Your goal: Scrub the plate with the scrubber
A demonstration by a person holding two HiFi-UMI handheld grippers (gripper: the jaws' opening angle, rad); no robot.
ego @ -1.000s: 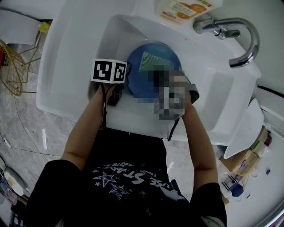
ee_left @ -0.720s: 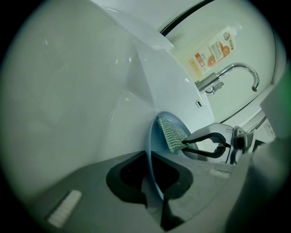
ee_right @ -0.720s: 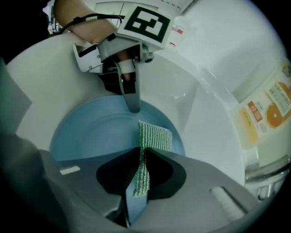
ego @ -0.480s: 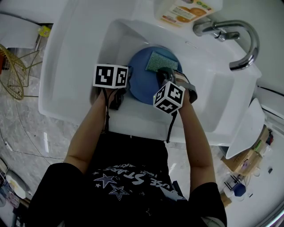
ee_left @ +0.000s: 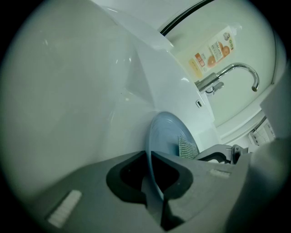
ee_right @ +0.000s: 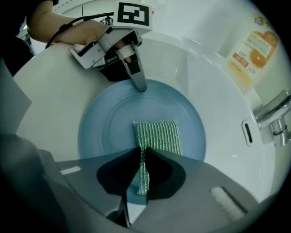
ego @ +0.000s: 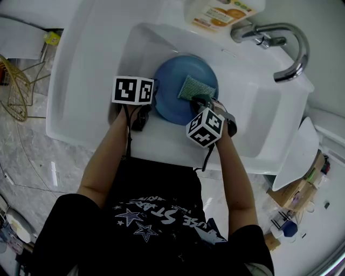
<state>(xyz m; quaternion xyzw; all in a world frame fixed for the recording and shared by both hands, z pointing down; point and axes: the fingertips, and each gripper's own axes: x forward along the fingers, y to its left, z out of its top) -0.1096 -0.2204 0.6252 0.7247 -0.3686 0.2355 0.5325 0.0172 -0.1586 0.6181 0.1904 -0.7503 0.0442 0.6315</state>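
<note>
**Grip state.** The left hand-held gripper is closed on the rim of the blue plate. The left gripper view shows the rim edge-on between the two jaws. The right hand-held gripper is closed on the near end of the green scrubber, and the pinched end is folded upright between the jaws.

**Position of the work.** The plate sits inside the white sink, toward its left half. The free part of the scrubber lies flat on the plate's upper face, near the centre. Its long axis runs straight out from the right jaws toward the far rim. The left jaws hold the rim on the opposite side, across the plate from the scrubber. The right hand is therefore the working hand and the left is the holding hand.

**Next move (judgement).** The stroke should run across the plate's face, either along the scrubber's long axis or in circles.

**Clearances.** The left jaw on the rim limits travel toward it. The sink wall stands close behind the plate. The faucet and the orange-labelled bottle stand well apart from the plate, on the sink's far side. The plate appears to rest on the basin floor, but the views do not confirm this.
</note>
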